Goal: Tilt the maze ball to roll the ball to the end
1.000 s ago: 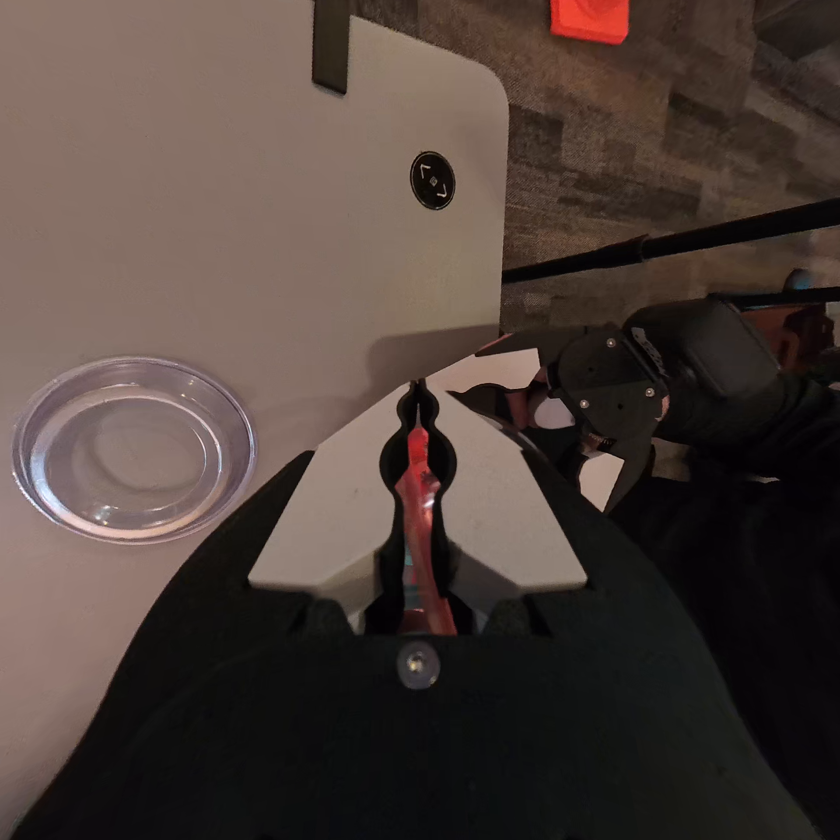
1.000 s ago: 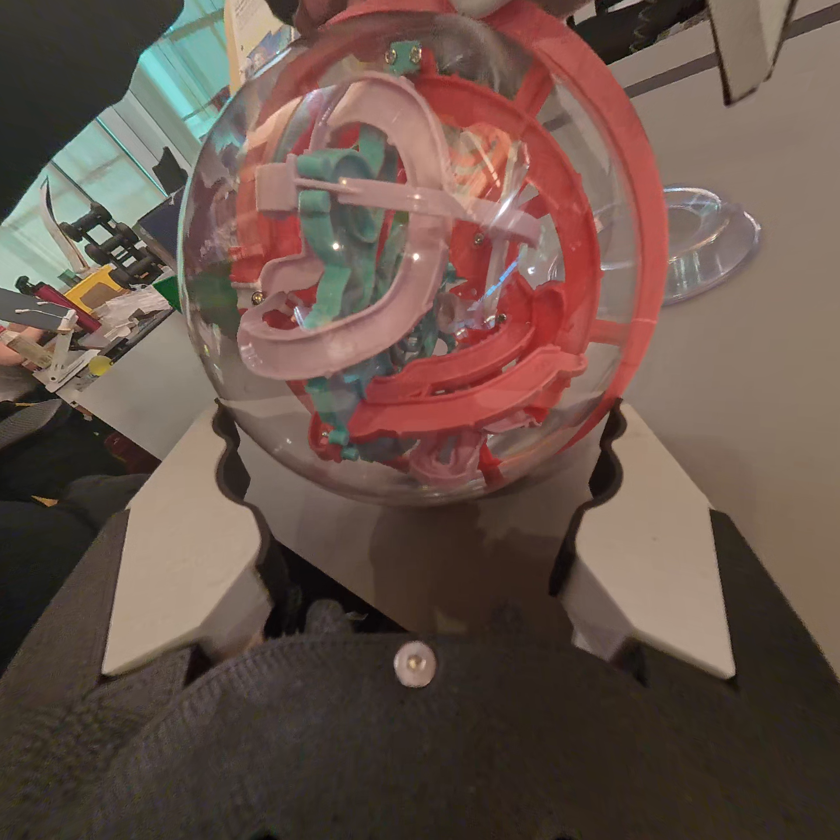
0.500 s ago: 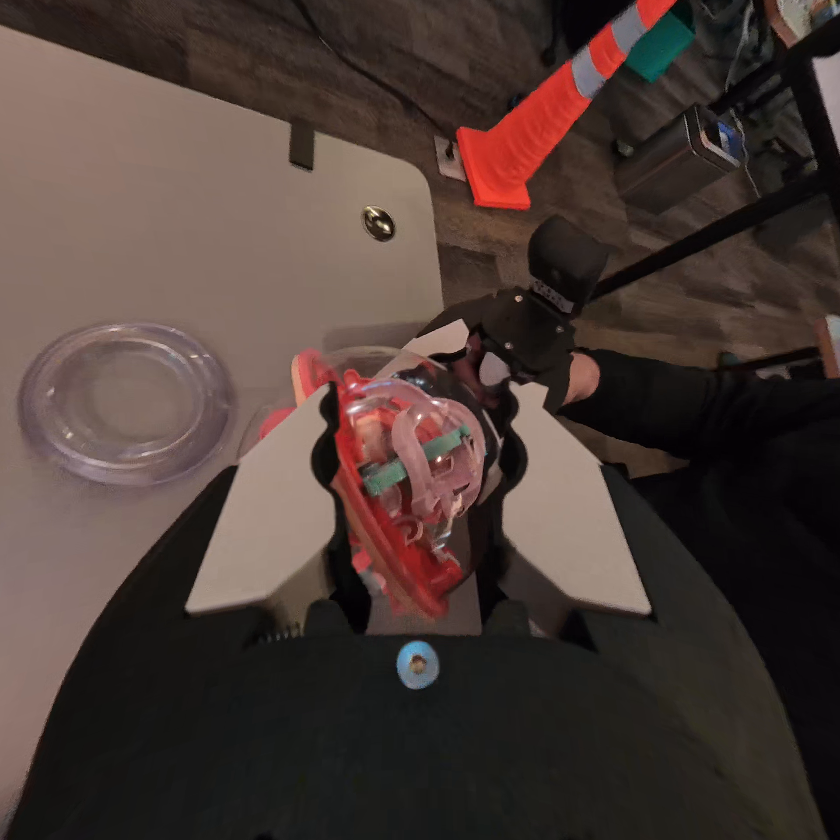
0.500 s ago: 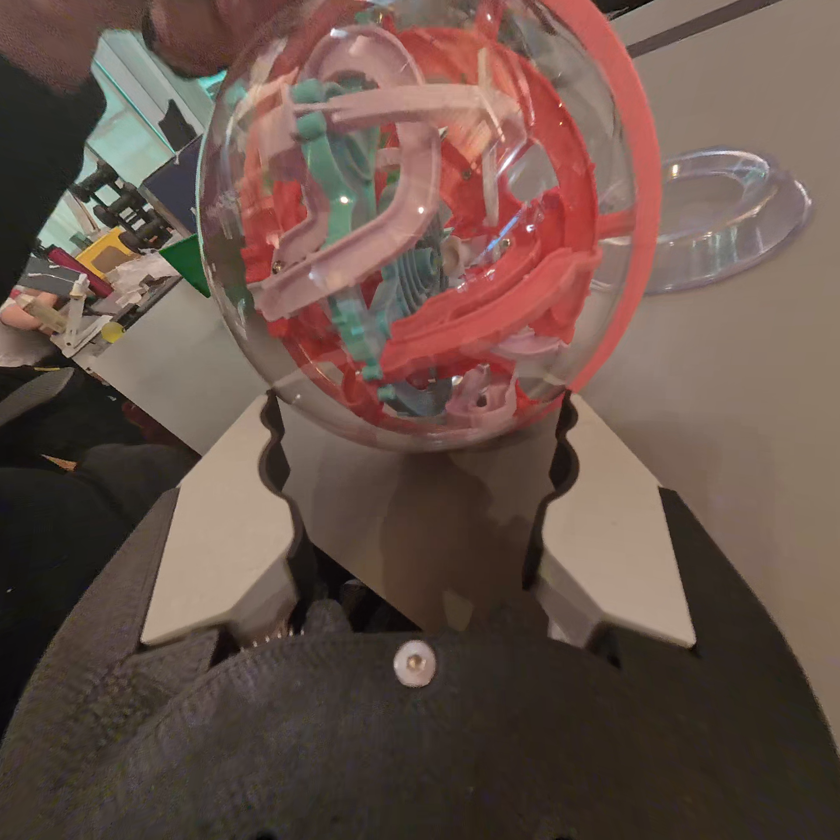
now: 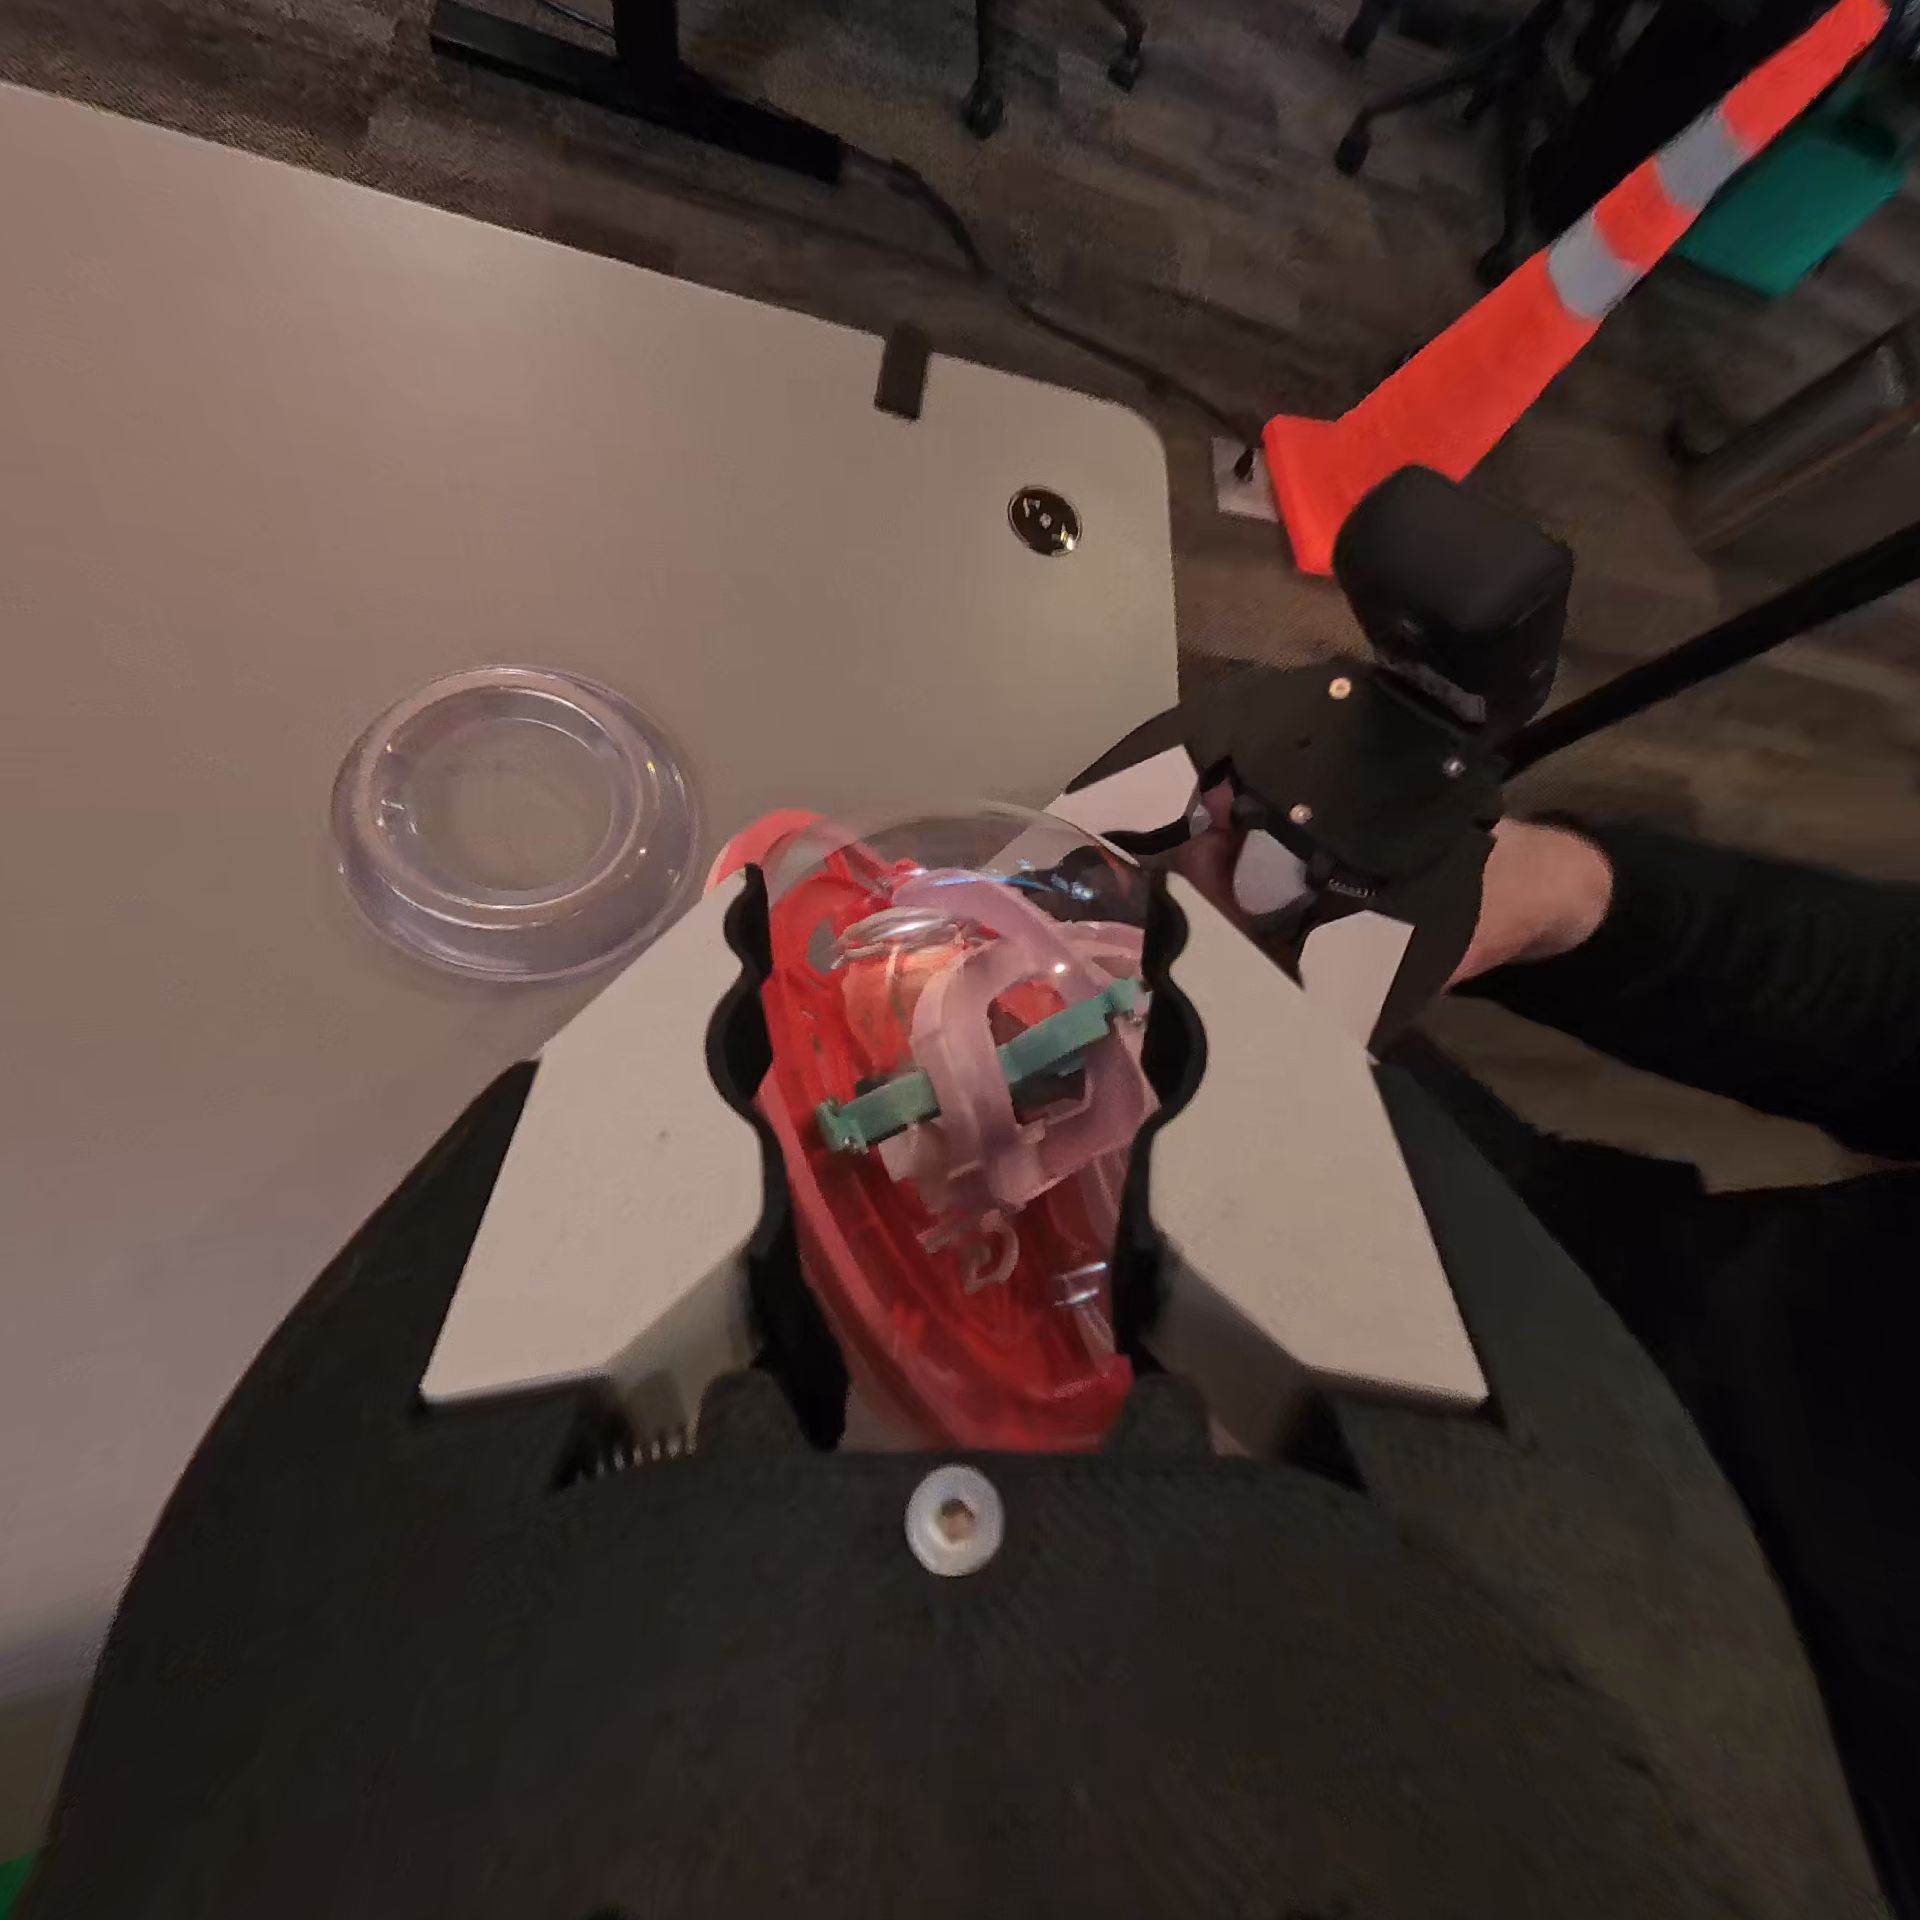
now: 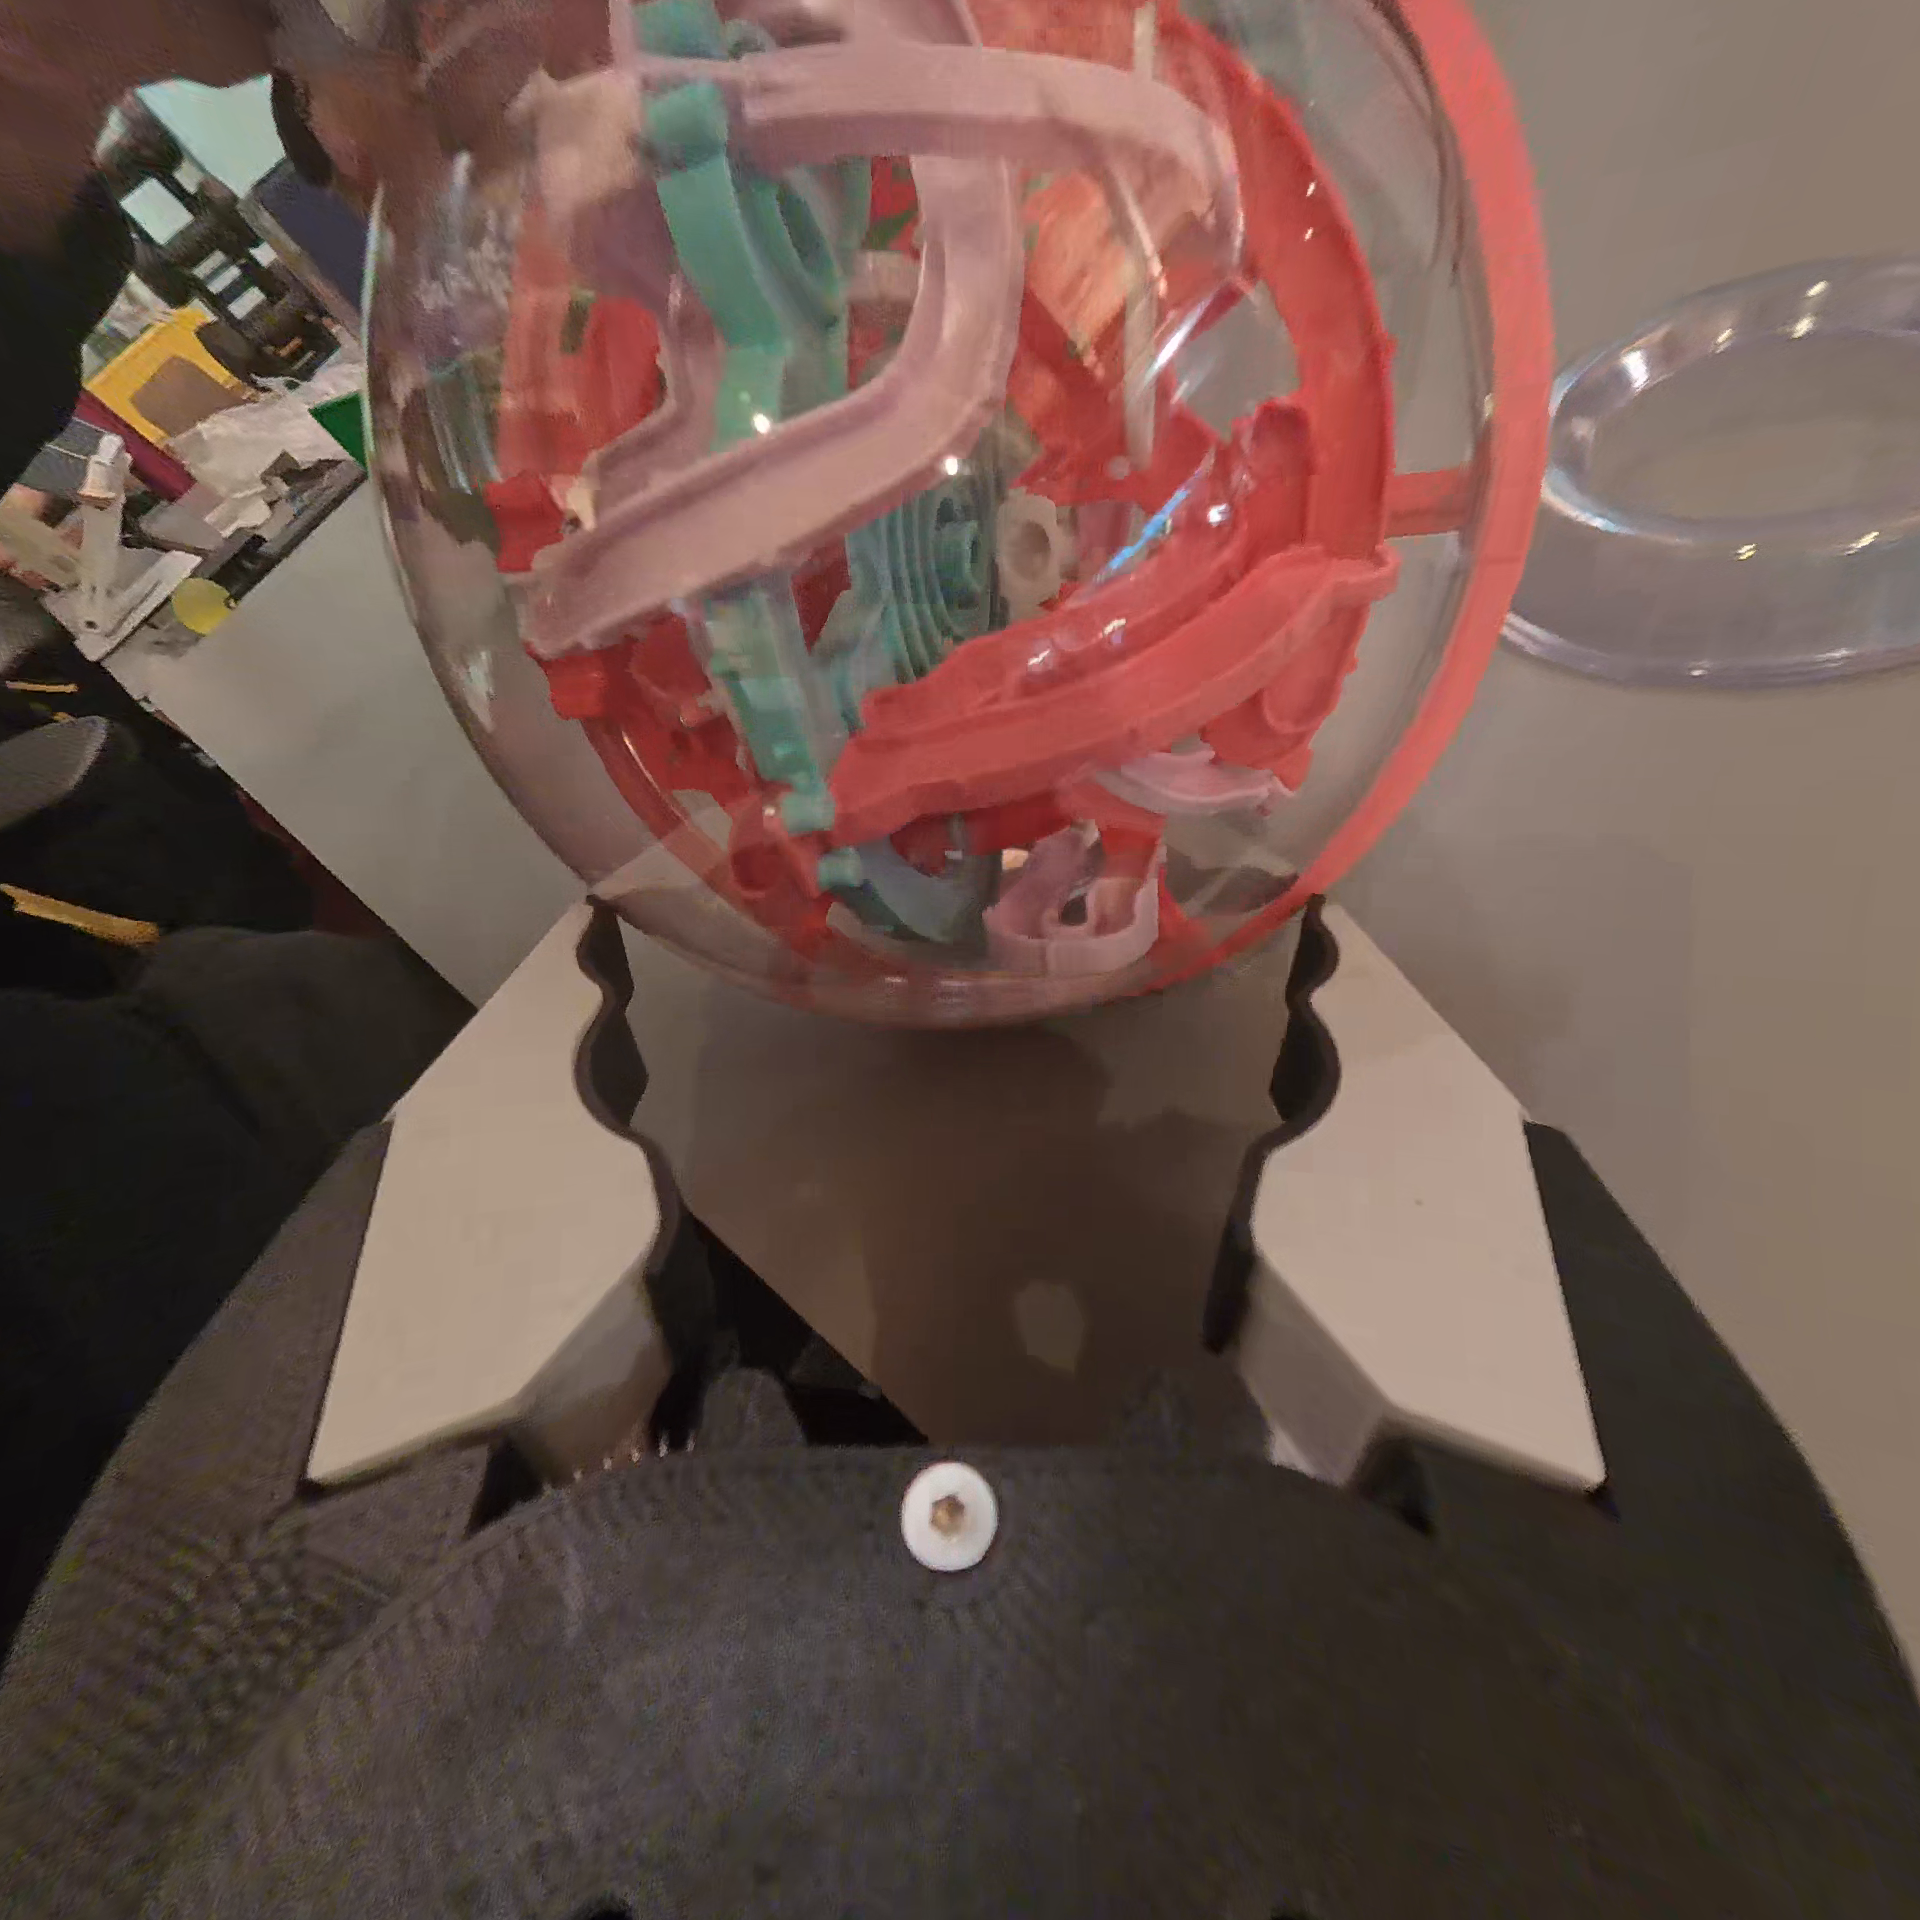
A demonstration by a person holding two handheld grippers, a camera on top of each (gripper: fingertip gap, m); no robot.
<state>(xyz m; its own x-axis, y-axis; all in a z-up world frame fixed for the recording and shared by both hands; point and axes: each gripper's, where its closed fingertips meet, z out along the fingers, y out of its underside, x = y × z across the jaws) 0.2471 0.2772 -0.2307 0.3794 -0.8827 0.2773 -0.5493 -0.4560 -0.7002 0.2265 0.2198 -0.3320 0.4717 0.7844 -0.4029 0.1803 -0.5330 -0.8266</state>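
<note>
Two grippers bracket the maze ball (image 5: 951, 1101) above the table (image 5: 416, 468): the left gripper (image 5: 951, 1039) clamps it partly spread; right of the ball, the right gripper (image 6: 951, 956) spreads wide, tips touching its underside. A clear stand (image 5: 514, 821) sits left of the ball.

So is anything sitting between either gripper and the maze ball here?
Nothing visible does. The maze ball sits at the fingertips of the right gripper, and the left gripper has it between its fingers. The clear plastic stand lies off to the side on the table, apart from the ball.
</note>
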